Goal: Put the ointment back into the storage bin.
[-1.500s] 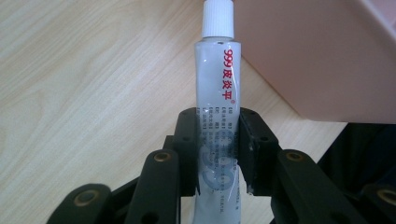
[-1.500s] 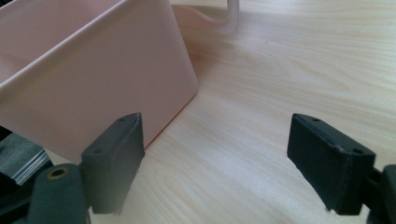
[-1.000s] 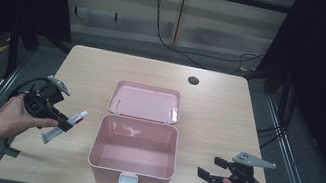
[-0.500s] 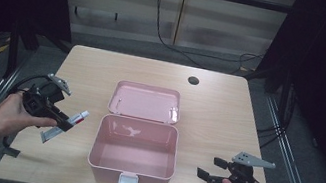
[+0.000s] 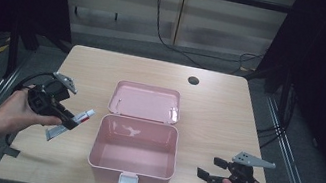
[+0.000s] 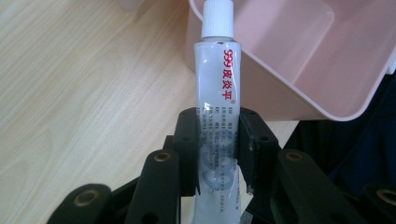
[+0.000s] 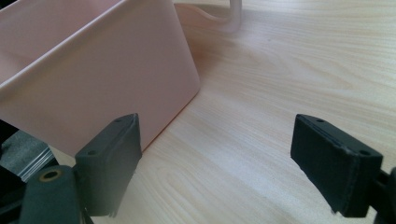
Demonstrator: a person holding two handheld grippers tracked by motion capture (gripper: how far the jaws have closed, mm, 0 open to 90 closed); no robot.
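- The left hand-held gripper (image 5: pixel 67 120) is held above the left part of the wooden counter (image 5: pixel 228 113), just left of the pink box (image 5: pixel 134 153), with the person's left hand (image 5: pixel 20 114) wrapped around its body.
- Its jaws are pressed onto a white ointment tube (image 6: pixel 217 102), pinching it across the lower half; in the left gripper view the pads sit flat against both sides of the tube.
- The tube has a white ribbed cap (image 6: pixel 217 18) and red lettering down its side. The cap end points toward the box, and in the left gripper view it overlaps the box's near wall.
- In the high view the tube (image 5: pixel 76 119) lies slanted, its cap end raised toward the box and its flat crimped end lower on the outer side. It seems to be clear of the counter, though from this angle that is hard to be sure of.
- The pink box stands open in the middle of the counter, its inside bare, with a white latch (image 5: pixel 128 182) on the front wall.
- Its lid (image 5: pixel 146 103) is folded back flat behind it.
- The right hand-held gripper (image 5: pixel 209 177) is held low over the counter's right front corner, to the right of the box and apart from it.
- Its jaws are spread wide with nothing between them; the right gripper view shows bare wood in the gap and the box's wall (image 7: pixel 93 84) beside one jaw.
- A small dark round hole (image 5: pixel 193 80) sits in the counter near its far edge.
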